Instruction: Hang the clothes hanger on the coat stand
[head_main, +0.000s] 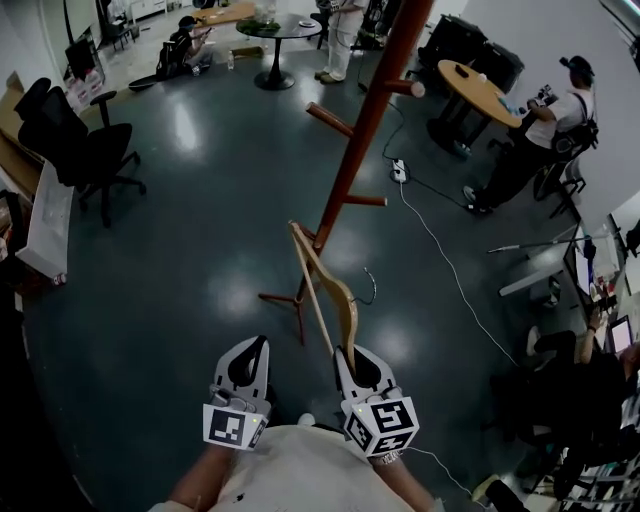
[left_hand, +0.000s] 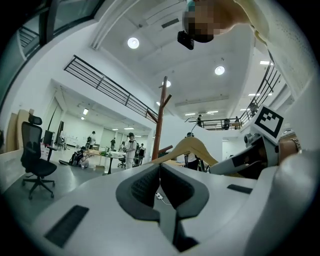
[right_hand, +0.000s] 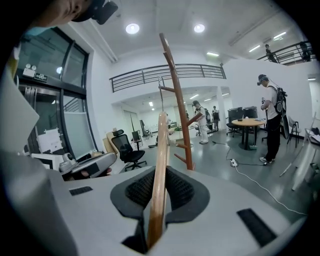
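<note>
**Right tongs (right_hand: 159, 189) pinch the pale wooden clothes hanger (head_main: 322, 285)**

Left tongs (head_main: 250, 362) are pressed together, empty. Carry step, I judge: the reddish-brown wooden coat stand (head_main: 366, 125) rises at twelve o'clock. Next, lift the hook (right_hand: 160, 87) over a peg (head_main: 330, 119).

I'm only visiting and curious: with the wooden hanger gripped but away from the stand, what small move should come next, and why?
Probably carry the right gripper forward and upward toward the coat stand. Its jaws are clamped on the wooden hanger, which is apart from the stand, with its hook not yet over any peg. The left gripper holds nothing.
</note>
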